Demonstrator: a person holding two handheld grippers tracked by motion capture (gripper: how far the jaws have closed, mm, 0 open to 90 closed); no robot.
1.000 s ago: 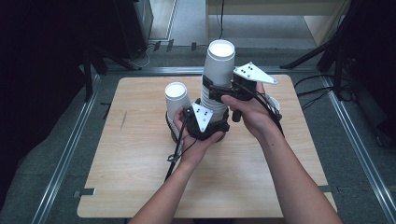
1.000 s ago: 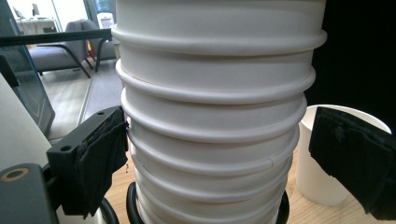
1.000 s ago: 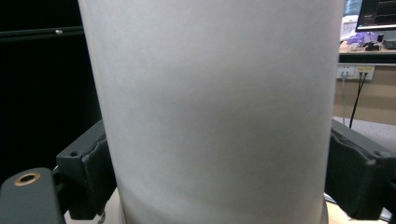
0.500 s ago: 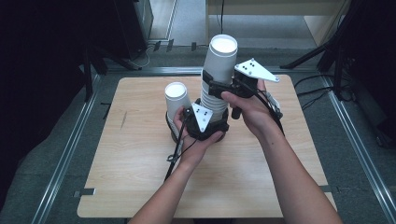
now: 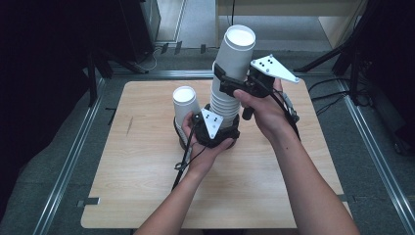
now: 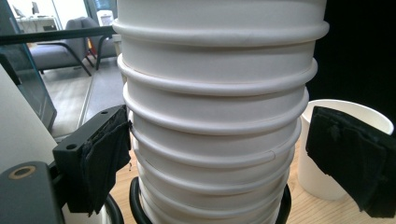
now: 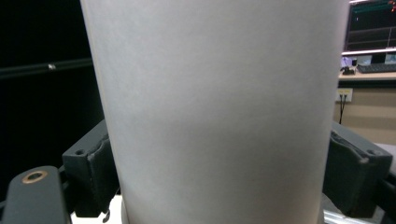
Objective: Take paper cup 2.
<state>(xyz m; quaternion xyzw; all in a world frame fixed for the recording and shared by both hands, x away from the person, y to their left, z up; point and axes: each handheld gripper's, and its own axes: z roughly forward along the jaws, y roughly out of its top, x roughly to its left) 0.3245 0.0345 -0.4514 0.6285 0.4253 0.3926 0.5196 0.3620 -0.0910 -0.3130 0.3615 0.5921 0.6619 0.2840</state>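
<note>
A tall stack of upturned white paper cups (image 5: 222, 105) stands mid-table. My left gripper (image 5: 226, 126) grips its lower part; its jaws have just been closing a little with the ribbed rims (image 6: 215, 140) between them, the left pad (image 6: 105, 158) on the rims. My right gripper (image 5: 229, 81) is shut on the top cup (image 5: 236, 54), held above the stack and tilted right. Its jaws have just been closing, both pads (image 7: 95, 172) against the cup's wall (image 7: 215, 116). A single upturned cup (image 5: 185, 100) stands just left of the stack.
The wooden table (image 5: 147, 186) has bare board in front and to both sides. A black cable (image 5: 183, 156) trails from my left gripper toward the front edge. Metal rails and dark stands line the floor around the table.
My right gripper has drawn the top cup a little higher and to the right, off the stack. The left hand and the stack have stayed put.
</note>
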